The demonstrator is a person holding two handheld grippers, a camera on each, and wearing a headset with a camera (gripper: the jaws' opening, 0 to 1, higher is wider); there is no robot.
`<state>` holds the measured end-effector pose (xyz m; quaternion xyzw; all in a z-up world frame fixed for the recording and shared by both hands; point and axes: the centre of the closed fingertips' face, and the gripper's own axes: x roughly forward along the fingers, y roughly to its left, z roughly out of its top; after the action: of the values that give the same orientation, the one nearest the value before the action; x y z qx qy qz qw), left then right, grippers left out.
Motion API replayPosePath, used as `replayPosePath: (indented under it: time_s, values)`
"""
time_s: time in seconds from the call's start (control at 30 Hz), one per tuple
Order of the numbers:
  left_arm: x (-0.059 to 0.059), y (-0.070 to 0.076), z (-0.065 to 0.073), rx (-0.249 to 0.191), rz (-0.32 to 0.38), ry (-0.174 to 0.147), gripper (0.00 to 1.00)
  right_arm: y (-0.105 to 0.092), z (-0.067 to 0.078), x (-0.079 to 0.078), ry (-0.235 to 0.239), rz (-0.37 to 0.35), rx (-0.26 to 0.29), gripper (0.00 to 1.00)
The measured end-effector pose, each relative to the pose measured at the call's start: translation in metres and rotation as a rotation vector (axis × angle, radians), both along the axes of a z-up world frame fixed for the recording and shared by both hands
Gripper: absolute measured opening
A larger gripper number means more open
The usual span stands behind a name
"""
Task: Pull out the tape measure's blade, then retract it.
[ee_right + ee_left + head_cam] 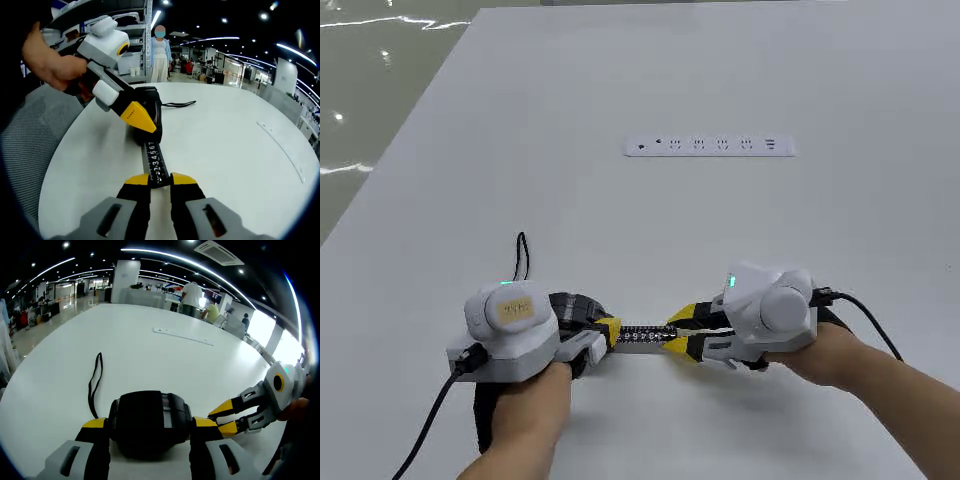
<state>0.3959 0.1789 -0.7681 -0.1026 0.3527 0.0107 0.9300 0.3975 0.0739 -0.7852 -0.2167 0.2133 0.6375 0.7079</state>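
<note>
1. the black tape measure (156,102) lies on the white surface (620,200), in the lower left-centre of the head view.
2. the left gripper (150,426) is clamped on the tape measure's case. in the left gripper view the case sits between the two yellow-tipped jaws at the bottom centre, one jaw against each side.
3. a short length of blade (155,160) is out of the case. it runs straight from the case toward the bottom of the right gripper view, and black numbers show on it.
4. the right gripper (160,179) is closed on the free end of the blade, with its yellow tips pressed against the blade from both sides.
5. in the head view the two grippers face each other tip to tip along the lower edge. the exposed blade spans the small gap between them.
6. a thin black strap (522,256) lies in a loop on the surface just above the case in the head view.
7. a white power strip (710,146) lies flat in the upper centre of the head view, well apart from the grippers.
8. a hand (535,400) holds the left gripper at the bottom left of the head view. another hand (825,355) holds the right gripper at the lower right.
</note>
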Motion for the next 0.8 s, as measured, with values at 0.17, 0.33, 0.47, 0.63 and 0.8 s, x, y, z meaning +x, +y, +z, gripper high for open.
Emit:
replayPosePath:
  time_s: [0.17,0.33,0.47,0.63,0.8]
  values:
    - [0.000,0.000,0.000,-0.006,0.001,0.000,0.61,0.014,-0.001,-0.002,0.001,0.009,0.007,0.13]
    - [0.001,0.000,0.000,-0.007,0.000,0.001,0.61,0.027,-0.001,-0.004,0.009,0.017,0.018,0.13]
    - [0.001,0.000,0.000,-0.011,-0.001,0.001,0.61,0.040,-0.002,-0.005,0.010,0.022,0.022,0.13]
    - [0.001,-0.001,0.000,-0.014,-0.003,0.001,0.61,0.056,-0.002,-0.007,0.007,0.031,0.024,0.13]
    - [0.001,-0.001,0.000,-0.006,-0.009,0.002,0.61,0.052,-0.004,-0.007,0.007,0.040,0.015,0.13]
